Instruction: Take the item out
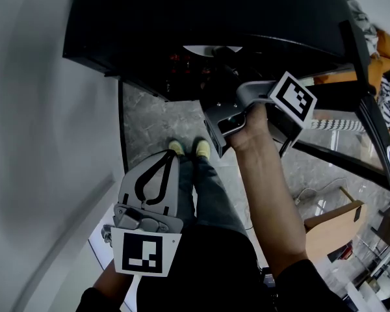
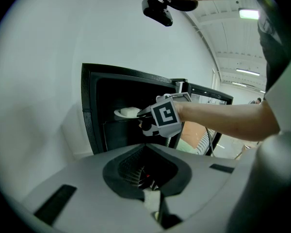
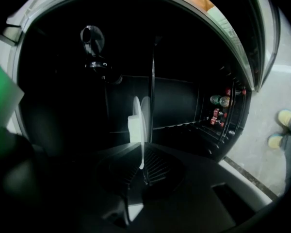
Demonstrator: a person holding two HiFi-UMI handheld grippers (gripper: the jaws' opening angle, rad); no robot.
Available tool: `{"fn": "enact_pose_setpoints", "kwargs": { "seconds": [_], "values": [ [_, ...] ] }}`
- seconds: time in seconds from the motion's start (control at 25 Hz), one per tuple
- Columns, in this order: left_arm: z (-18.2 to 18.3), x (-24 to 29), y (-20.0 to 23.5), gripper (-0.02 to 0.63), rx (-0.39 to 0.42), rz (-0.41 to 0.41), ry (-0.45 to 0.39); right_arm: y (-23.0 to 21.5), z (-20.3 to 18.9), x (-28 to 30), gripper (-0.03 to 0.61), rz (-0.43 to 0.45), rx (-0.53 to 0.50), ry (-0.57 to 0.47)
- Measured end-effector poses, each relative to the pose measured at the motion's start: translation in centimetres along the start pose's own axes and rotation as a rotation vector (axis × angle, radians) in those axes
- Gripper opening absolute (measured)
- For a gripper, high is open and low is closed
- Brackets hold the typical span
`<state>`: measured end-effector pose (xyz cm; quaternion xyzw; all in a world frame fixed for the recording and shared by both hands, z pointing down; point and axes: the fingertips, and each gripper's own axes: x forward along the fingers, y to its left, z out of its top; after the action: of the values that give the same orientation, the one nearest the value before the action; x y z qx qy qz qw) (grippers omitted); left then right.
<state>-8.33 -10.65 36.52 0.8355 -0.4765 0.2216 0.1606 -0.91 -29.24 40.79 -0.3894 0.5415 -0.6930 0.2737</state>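
Clamping right tool onto white plate rim

- No words, numbers or brand names can be read anywhere.
- The only sign-like marks are black-and-white square code patterns on the left tongs' cube and the right tongs' cube; neither carries letters.

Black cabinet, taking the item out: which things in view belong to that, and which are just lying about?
Job: white plate with its white block, right tongs shut on its rim, black cabinet.
Lying about: brown box, striped cloth, left tongs.
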Motion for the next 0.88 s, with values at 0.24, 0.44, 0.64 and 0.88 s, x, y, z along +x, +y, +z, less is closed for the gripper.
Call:
{"fn": "enact_pose_setpoints", "kwargs": {
  "seconds": [0.24,0.44,0.64,0.88],
  "values": [
    [-0.1,0.1,0.3,0.008,-0.024,0.009,-0.002,0.3,-0.5,-0.9,0.02,0.02,0.013,-0.007],
    [-0.3,-0.2,-0.1,0.008,-0.024,0.005,-0.008,-0.3,-1.1,-3.0,0.02,0.024,-0.007,-0.013],
    [0.2,0.3,0.4,0.008,-0.004,0.0,-0.005,-0.4,-1.0,-3.1,0.018,0.051,-0.032,-0.007],
    [0.9,0.4,0.9,0.008,-0.015,0.009,-0.017,-0.7,-0.8,-3.6,0.018,0.071,-0.065,-0.01]
  ]
}}
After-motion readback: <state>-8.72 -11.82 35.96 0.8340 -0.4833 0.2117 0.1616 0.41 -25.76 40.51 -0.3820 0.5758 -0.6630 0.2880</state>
